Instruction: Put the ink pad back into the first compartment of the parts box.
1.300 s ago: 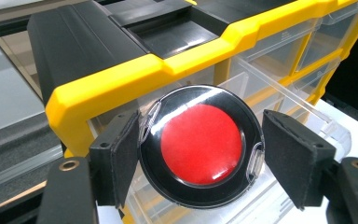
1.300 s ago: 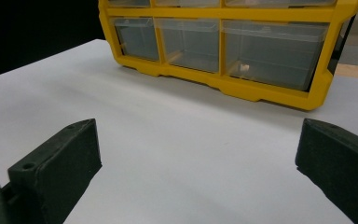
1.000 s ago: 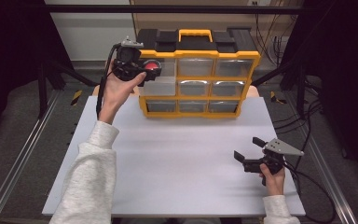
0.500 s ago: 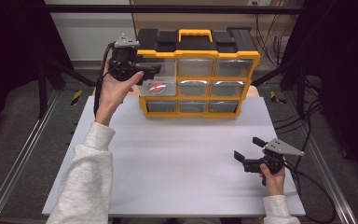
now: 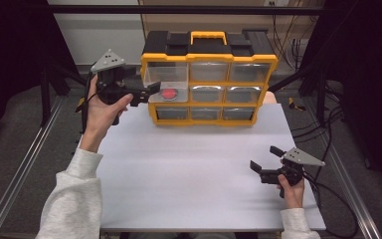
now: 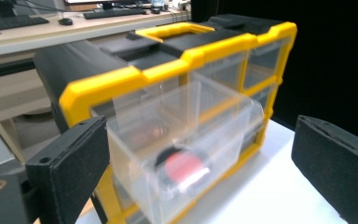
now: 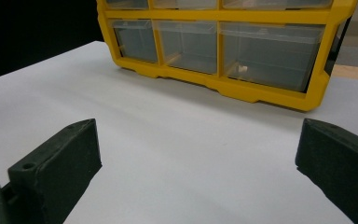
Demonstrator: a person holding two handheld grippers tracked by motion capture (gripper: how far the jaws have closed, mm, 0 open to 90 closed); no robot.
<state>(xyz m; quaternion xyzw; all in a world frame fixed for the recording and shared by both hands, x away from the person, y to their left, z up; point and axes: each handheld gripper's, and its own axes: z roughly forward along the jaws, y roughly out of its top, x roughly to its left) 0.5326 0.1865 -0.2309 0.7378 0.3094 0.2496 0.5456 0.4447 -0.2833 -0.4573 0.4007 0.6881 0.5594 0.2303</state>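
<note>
The fingers (image 6: 67,172) of the left gripper (image 5: 146,92) stand wide apart and hold nothing; they sit just in front of the pulled-out drawer (image 6: 186,144) at the upper left of the organizer (image 5: 209,79). Inside that clear drawer lies a red disc (image 6: 184,168) with a dark rim, resting on the drawer floor near the front wall. Judging from this, the placing seems done: the disc is in the drawer and the gripper is free of it. What is left is most likely pushing the drawer shut, since it juts out past the yellow frame.

The right gripper (image 5: 266,172) rests low over the white tabletop (image 5: 189,169), well apart from the organizer, fingers (image 7: 56,177) also spread wide and empty.

The other drawers sit flush in the frame. In the right gripper view, 1 lower drawer (image 7: 268,53) holds a small pale item, too small to identify; the rest look empty or too hazy to tell.
</note>
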